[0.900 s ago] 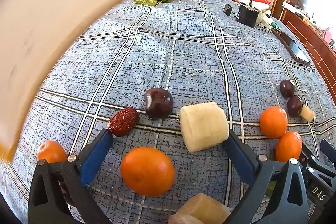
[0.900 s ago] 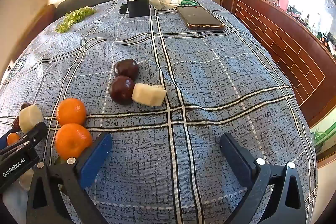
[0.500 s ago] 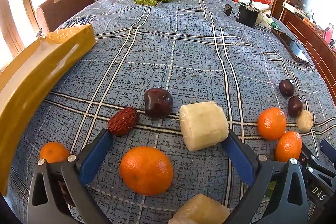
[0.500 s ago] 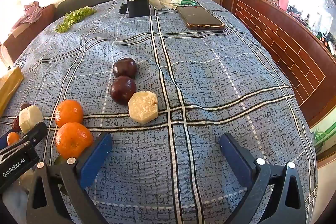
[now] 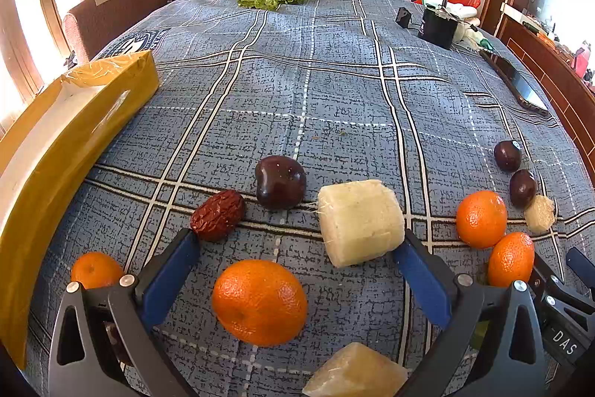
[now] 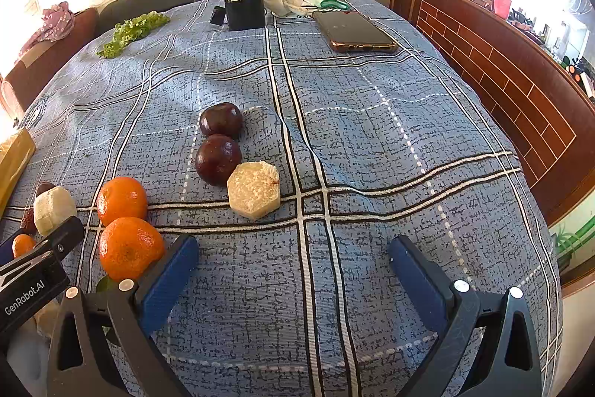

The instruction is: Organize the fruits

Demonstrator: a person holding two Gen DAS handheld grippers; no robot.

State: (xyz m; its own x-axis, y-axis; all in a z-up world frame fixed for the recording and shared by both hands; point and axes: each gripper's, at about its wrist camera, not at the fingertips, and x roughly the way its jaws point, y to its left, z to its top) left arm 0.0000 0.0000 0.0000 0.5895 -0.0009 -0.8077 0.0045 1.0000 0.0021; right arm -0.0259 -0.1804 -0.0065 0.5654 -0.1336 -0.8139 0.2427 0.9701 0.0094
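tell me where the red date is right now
The red date shows in the left wrist view, lying on the blue cloth left of centre. It sits just left of the dark plum and just beyond the left tongs' left fingertip.

Oranges, dark plums, one wrinkled red date, pale peeled chunks, all loose on the blue plaid cloth.

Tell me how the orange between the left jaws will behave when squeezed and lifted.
The orange looks round and smooth, so it would probably roll if nudged off-centre. Its skin seems firm, so a moderate squeeze should hold. The left gripper stands open, wider than the fruit, so closing centred matters.
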